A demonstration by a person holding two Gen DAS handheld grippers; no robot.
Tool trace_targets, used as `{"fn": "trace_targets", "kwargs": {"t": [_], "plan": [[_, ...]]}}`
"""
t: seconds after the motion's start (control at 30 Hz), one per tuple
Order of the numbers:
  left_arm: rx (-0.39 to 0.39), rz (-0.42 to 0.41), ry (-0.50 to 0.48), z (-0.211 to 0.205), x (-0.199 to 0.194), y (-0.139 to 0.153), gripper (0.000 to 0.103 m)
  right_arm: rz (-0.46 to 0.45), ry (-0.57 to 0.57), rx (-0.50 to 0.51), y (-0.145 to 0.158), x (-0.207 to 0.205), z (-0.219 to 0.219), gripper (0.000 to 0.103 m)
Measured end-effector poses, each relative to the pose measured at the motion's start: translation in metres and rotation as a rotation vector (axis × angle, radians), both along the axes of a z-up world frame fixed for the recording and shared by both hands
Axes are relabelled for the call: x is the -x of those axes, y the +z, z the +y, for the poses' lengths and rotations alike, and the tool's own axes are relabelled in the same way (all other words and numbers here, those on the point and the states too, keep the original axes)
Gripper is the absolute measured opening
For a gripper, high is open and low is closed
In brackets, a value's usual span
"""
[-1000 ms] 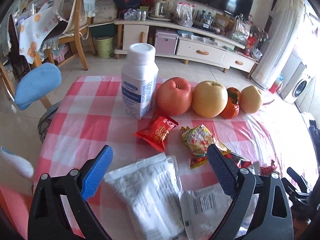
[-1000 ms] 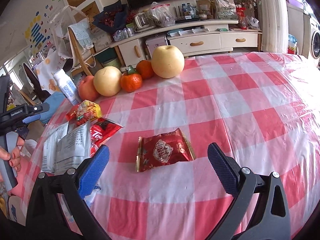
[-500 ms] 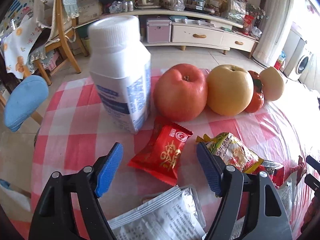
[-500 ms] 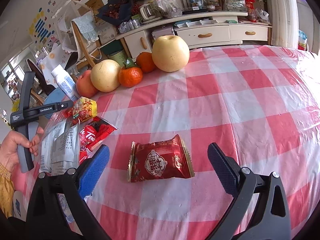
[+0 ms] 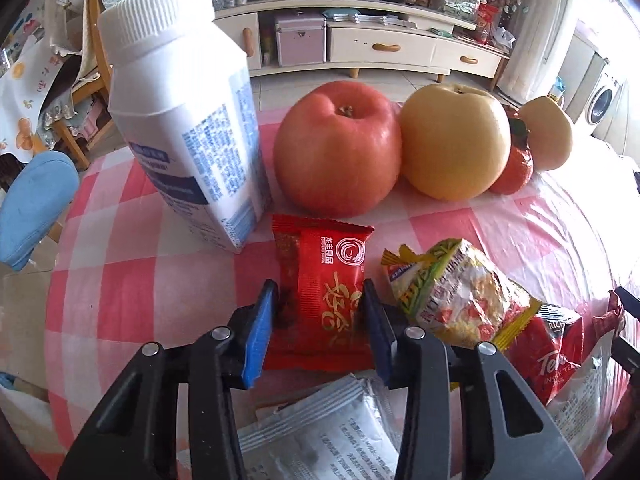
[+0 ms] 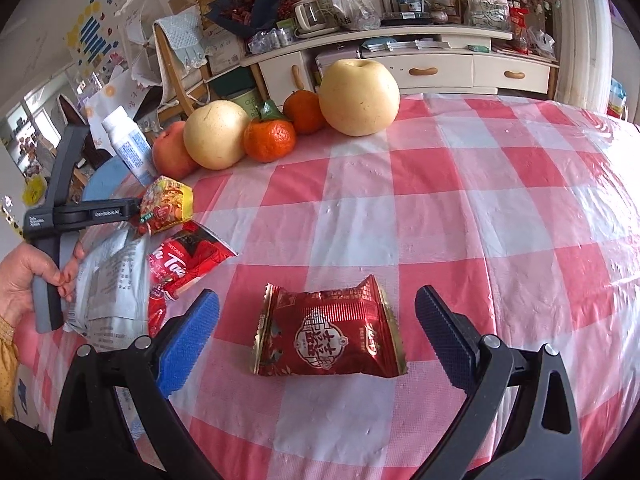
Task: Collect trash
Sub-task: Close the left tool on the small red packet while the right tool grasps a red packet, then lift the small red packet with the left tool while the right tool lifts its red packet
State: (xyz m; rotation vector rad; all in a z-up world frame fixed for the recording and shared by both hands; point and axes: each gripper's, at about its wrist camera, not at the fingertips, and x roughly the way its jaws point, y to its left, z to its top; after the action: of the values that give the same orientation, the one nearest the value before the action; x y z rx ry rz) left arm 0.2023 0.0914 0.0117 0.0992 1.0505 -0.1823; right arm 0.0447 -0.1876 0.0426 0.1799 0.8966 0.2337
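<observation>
A small red snack packet [image 5: 324,280] lies on the checked tablecloth [image 5: 120,280] in front of a red apple. My left gripper [image 5: 318,292] straddles it, and its closing jaws have both blue pads against the packet's sides. In the right wrist view a dark red foil packet [image 6: 328,336] lies flat between the fingers of my right gripper [image 6: 318,300], which stands wide open and clear of the packet on both sides. A yellow-green snack packet [image 5: 452,288], a red tea sachet [image 5: 556,356] and silver pouches [image 5: 320,432] lie close by.
A white bottle [image 5: 188,108] stands just left of the red packet. A red apple [image 5: 340,148], a yellow pear [image 5: 452,140], a tangerine [image 5: 516,168] and a second pear [image 5: 544,132] line the far edge. A hand [image 6: 24,276] holds the left gripper's handle.
The left gripper came down and forward over the silver pouches to the small red packet, and its jaws narrowed from wide open onto it. The right gripper crept closer to the dark red packet, still open.
</observation>
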Motion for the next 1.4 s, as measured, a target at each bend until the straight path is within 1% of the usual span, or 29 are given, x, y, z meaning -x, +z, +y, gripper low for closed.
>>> {"fn": "trace_targets", "kwargs": {"t": [0.07,0.13,0.23,0.3,0.4,0.47,0.53,0.6,0.8,0.87,1.03,1.27,1.4], "plan": [[-0.006,-0.003,-0.015,-0.006,0.006,-0.001,0.043,0.009,0.003,0.031,-0.002,-0.001,0.003,0.096],[-0.007,0.002,-0.028,-0.012,0.011,-0.001,0.043,0.012,0.013,0.043,-0.003,-0.002,0.005,0.092],[-0.010,0.008,-0.053,-0.022,0.020,0.000,0.043,0.011,0.034,0.092,-0.003,-0.002,0.011,0.084],[-0.011,0.005,-0.050,-0.026,0.027,0.000,0.042,0.011,0.050,0.114,-0.004,-0.001,0.016,0.073],[-0.011,0.005,-0.046,-0.032,0.037,0.001,0.042,0.004,0.076,0.156,-0.003,0.001,0.022,0.062],[-0.012,0.007,-0.046,-0.036,0.043,0.001,0.042,0.000,0.096,0.173,-0.004,0.002,0.026,0.057],[-0.004,0.007,-0.046,-0.038,0.052,0.002,0.041,-0.005,0.113,0.192,-0.004,0.004,0.031,0.056],[0.008,0.006,-0.043,-0.040,0.058,0.005,0.037,-0.015,0.125,0.199,-0.002,0.006,0.033,0.051],[0.082,0.024,-0.018,-0.044,0.074,0.010,0.034,-0.019,0.154,0.185,0.000,0.012,0.038,0.048],[0.093,0.025,-0.007,-0.041,0.086,0.009,0.034,-0.028,0.169,0.207,0.001,0.016,0.044,0.048],[0.134,0.046,0.012,-0.036,0.102,0.010,0.033,-0.035,0.180,0.205,0.002,0.020,0.046,0.046],[0.173,0.043,0.027,-0.032,0.125,0.020,0.032,-0.051,0.193,0.167,0.008,0.028,0.045,0.046],[0.212,0.021,0.023,-0.029,0.141,0.032,0.031,-0.057,0.180,0.112,0.013,0.035,0.037,0.046]]}}
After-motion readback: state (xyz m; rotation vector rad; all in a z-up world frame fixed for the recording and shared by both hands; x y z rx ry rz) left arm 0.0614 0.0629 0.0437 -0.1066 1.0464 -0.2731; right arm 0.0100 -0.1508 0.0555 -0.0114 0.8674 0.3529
